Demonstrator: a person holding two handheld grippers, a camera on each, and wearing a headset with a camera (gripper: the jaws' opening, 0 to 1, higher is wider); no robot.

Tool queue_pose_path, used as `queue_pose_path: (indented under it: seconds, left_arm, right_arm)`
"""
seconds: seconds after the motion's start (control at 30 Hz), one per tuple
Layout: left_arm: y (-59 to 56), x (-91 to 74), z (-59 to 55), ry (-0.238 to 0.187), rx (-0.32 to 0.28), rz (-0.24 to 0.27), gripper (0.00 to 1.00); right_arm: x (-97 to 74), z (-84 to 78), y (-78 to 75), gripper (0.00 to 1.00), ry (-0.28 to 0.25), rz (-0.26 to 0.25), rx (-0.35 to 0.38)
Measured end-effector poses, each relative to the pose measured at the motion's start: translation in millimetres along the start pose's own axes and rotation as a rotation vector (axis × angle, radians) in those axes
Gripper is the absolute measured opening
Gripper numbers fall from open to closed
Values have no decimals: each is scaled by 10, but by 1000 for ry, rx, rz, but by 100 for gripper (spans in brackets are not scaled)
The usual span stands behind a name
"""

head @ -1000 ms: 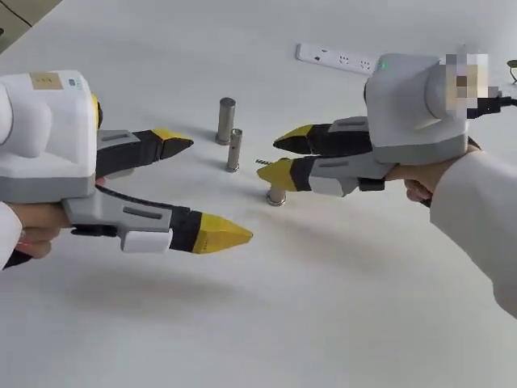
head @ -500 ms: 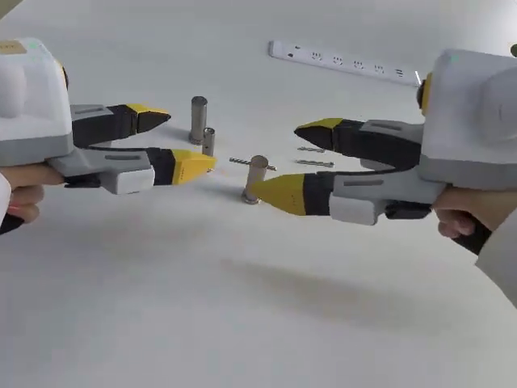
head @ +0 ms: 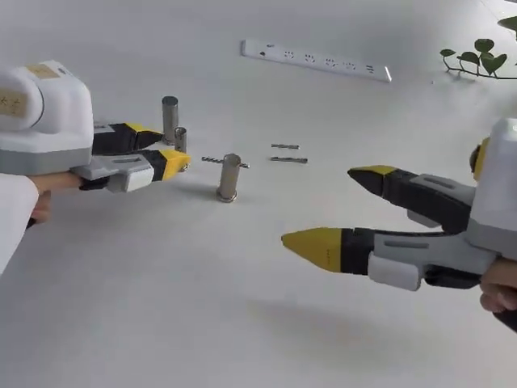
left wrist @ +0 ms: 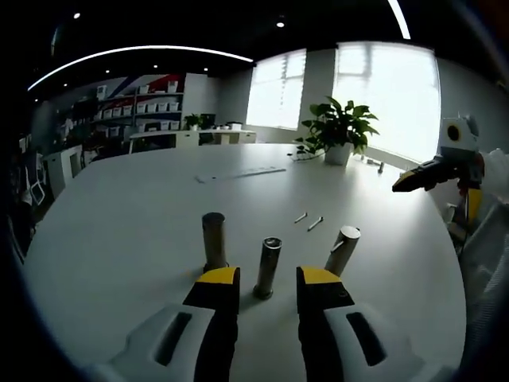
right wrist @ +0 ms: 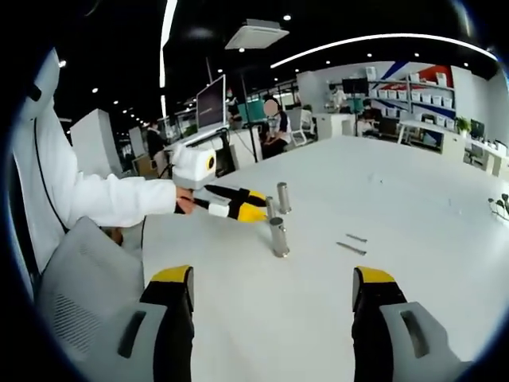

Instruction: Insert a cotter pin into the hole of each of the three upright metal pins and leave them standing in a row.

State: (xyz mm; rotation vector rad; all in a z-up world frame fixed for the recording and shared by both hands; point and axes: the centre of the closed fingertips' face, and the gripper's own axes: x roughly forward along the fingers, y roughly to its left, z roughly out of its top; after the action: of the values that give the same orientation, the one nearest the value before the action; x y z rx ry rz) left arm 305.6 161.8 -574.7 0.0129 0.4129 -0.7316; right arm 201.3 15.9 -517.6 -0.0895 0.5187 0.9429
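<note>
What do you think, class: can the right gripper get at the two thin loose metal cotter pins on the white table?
Probably yes: only bare white table lies between the open right gripper and the thin metal cotter pins.

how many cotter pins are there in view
3. The inserted cotter pin crosses the front metal pin; the far loose cotter pin and near loose cotter pin lie right of it.

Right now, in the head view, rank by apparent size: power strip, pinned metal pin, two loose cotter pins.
1. Power strip, largest though farthest.
2. Pinned metal pin.
3. The loose cotter pins, too alike to separate.
</note>
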Motion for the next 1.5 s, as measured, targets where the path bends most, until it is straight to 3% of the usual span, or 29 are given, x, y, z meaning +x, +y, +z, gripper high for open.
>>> queue_pose_path:
  seconds: [0.23, 0.4, 0.57, 0.8, 0.97, 1.1, 1.3, 1.5]
  left_arm:
    - [80, 36, -20, 0, -16, 39, 23]
    - [74, 32, -19, 3, 6, 36, 13]
    - [35, 21, -31, 18, 26, 22, 8]
    - [85, -45, -26, 39, 89, 77, 7]
    - [5, -148, 75, 19, 95, 55, 6]
    - [-181, -334, 124, 42, 176, 2, 6]
    - [-527, -561, 222, 18, 225, -90, 6]
    - [-816, -543, 187, 23, 237, -198, 6]
  right_arm:
    - [-78, -76, 105, 79, -58, -34, 101]
    - [-91, -134, 175, 79, -58, -36, 123]
    - [-124, -149, 161, 79, -65, -39, 144]
    - [-162, -124, 116, 77, -89, -49, 159]
    - [-213, -164, 73, 77, -98, -58, 183]
    - [-288, -201, -8, 77, -100, -86, 186]
    - [-420, -251, -87, 77, -111, -118, 208]
    - [-513, -196, -88, 78, -131, -138, 200]
